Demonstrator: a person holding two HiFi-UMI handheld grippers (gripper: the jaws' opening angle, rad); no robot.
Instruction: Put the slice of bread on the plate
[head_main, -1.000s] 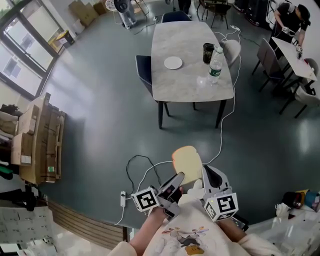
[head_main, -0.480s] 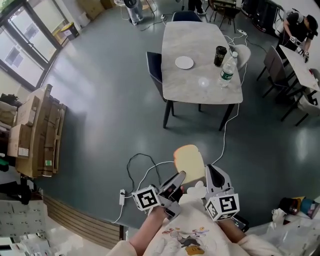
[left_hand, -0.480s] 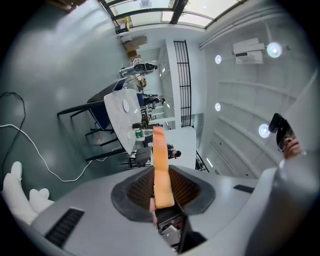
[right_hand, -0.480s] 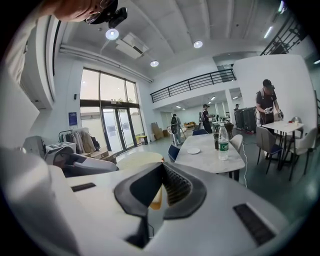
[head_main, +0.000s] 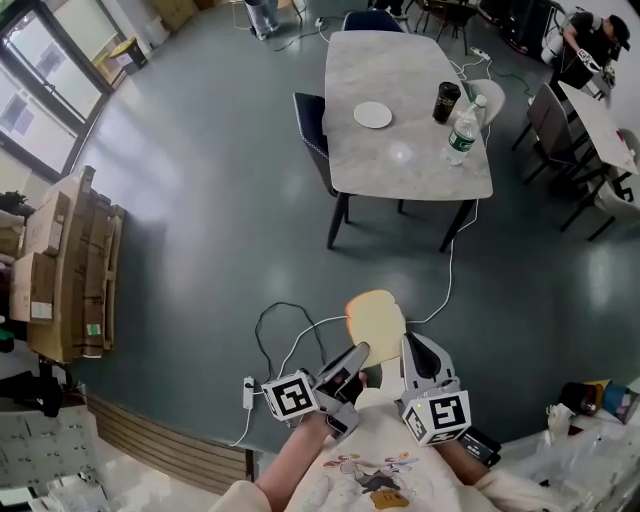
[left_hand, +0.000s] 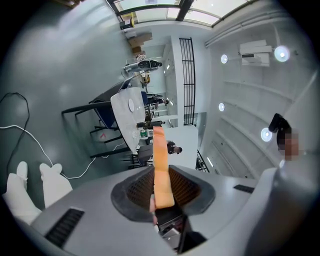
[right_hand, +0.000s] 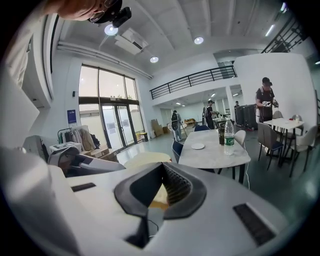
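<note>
My left gripper (head_main: 350, 362) is closed on the near edge of the slice of bread (head_main: 376, 320) and holds it flat, ready to be laid down. My right gripper (head_main: 408, 352) has its jaws apart just beside the bread, probably to steady it. The plate (head_main: 373, 115) is well apart, on the table (head_main: 400, 170).

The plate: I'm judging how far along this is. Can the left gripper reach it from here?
Probably not yet. The plate sits on the table far across the floor, while the left gripper holds the slice of bread near the person's body. The floor between looks open for walking closer.
</note>
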